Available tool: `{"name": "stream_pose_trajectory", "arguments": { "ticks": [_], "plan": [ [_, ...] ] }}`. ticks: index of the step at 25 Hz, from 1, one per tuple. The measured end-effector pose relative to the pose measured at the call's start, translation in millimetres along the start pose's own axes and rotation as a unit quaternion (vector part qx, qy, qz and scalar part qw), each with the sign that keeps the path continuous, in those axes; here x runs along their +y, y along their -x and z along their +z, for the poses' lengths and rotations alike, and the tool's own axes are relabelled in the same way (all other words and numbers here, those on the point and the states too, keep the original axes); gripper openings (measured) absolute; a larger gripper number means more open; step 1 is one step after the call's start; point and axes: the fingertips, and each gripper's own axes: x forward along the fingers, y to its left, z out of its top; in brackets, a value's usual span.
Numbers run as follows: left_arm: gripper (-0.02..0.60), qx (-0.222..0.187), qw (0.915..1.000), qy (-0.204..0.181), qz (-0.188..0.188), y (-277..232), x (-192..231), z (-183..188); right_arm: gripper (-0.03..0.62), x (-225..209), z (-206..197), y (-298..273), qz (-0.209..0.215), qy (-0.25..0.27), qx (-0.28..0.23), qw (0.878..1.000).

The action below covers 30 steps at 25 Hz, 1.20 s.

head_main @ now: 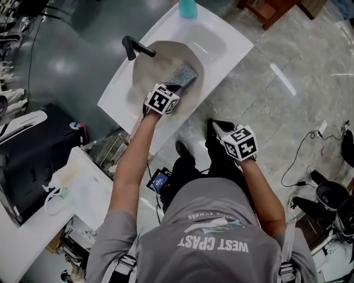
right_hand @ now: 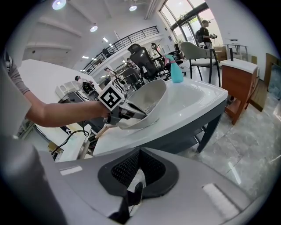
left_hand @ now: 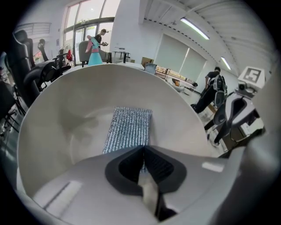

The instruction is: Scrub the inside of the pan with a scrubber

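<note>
A pale pan (head_main: 152,66) stands tilted in the white sink (head_main: 215,41). A silvery mesh scrubber (head_main: 182,76) lies loose inside it, against the pan's inner wall (left_hand: 66,114). My left gripper (head_main: 168,91) is shut on the pan at its near edge, where the handle joins. Just past its jaws in the left gripper view, the scrubber (left_hand: 129,127) rests untouched. My right gripper (head_main: 221,128) hangs off the sink over the floor, shut and empty. From there the pan (right_hand: 151,94) and the left gripper (right_hand: 125,113) are in view.
A black faucet (head_main: 135,48) reaches over the basin behind the pan. A blue spray bottle (head_main: 187,8) stands at the sink's far edge. Beside the sink stands a wooden cabinet (right_hand: 241,83). Cables (head_main: 301,160) lie on the tiled floor at right.
</note>
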Motion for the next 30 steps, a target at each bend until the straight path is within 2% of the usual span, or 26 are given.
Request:
{"name": "stream_pose_trajectory", "arguments": {
  "ticks": [6,12,19,24,30],
  "plan": [
    [0.005,0.03,0.9983,-0.032,0.04,20,11,-34,0.002,8,-1,-4,0.009,0.01,0.005,1.0],
    [0.005,0.03,0.9953,-0.018,0.091,42,42,-41,0.002,13,-1,-7,0.015,0.017,0.008,1.0],
    [0.005,0.023,0.991,-0.001,0.132,48,90,-29,0.002,3,-6,-8,0.013,0.012,0.013,1.0],
    [0.005,0.019,0.9912,0.006,0.131,40,105,-14,0.002,-4,-13,-3,0.003,0.003,0.017,1.0],
    [0.005,0.012,0.9951,-0.016,0.097,12,88,17,0.002,-11,-10,-2,-0.006,-0.006,0.014,1.0]
  ]
}}
